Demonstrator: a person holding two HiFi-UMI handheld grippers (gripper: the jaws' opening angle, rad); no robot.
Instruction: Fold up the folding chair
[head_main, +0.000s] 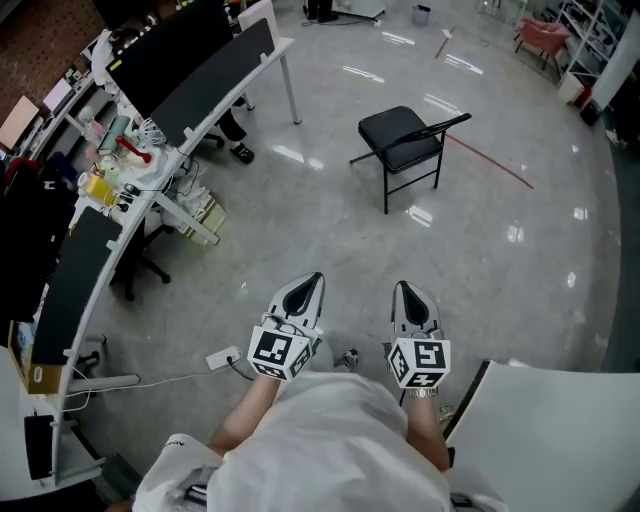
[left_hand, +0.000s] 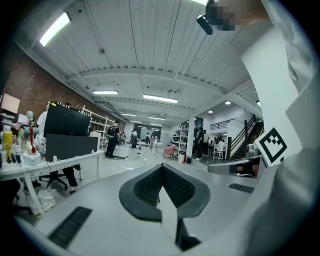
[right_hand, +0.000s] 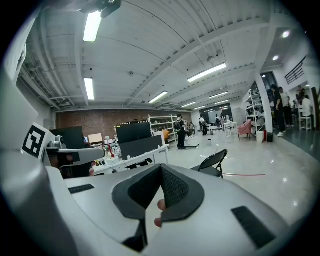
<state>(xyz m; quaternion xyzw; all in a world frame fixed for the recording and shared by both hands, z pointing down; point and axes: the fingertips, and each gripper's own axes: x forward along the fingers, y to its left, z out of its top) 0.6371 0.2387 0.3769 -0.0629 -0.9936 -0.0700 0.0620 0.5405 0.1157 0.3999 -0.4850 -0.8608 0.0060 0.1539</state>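
Two grippers are held low at the bottom of the head view, side by side and just apart, both pointing up the picture across the floor (head_main: 300, 230). The left gripper (head_main: 316, 278) is seen with its jaws together, and its own view confirms this: the ribbed black pads meet at the tip and nothing is held between them (left_hand: 162, 172). The right gripper (head_main: 403, 287) is likewise closed and empty; in its own view the pads are pressed together at the tip (right_hand: 161, 172), and fingertips (right_hand: 161, 204) are visible in the gap below the pads. A marker cube is carried on each gripper, nearest the person, whose white sleeves fill the bottom edge.

The chair (head_main: 403, 140) stands unfolded on the floor, well apart from both grippers and up the picture from them, slightly to the right. Its black seat is level, its back is raised at the right side, and its thin black legs are spread. In the right gripper view the chair (right_hand: 212, 162) is seen right of the jaws, beyond them.

A red line (head_main: 490, 160) is marked on the floor just right of the chair. A curved white desk (head_main: 160, 190) with dark screens (head_main: 200, 60) runs along the left side. A power strip (head_main: 222, 357) lies on the floor beside the left gripper. A white panel (head_main: 560, 430) fills the lower right corner.
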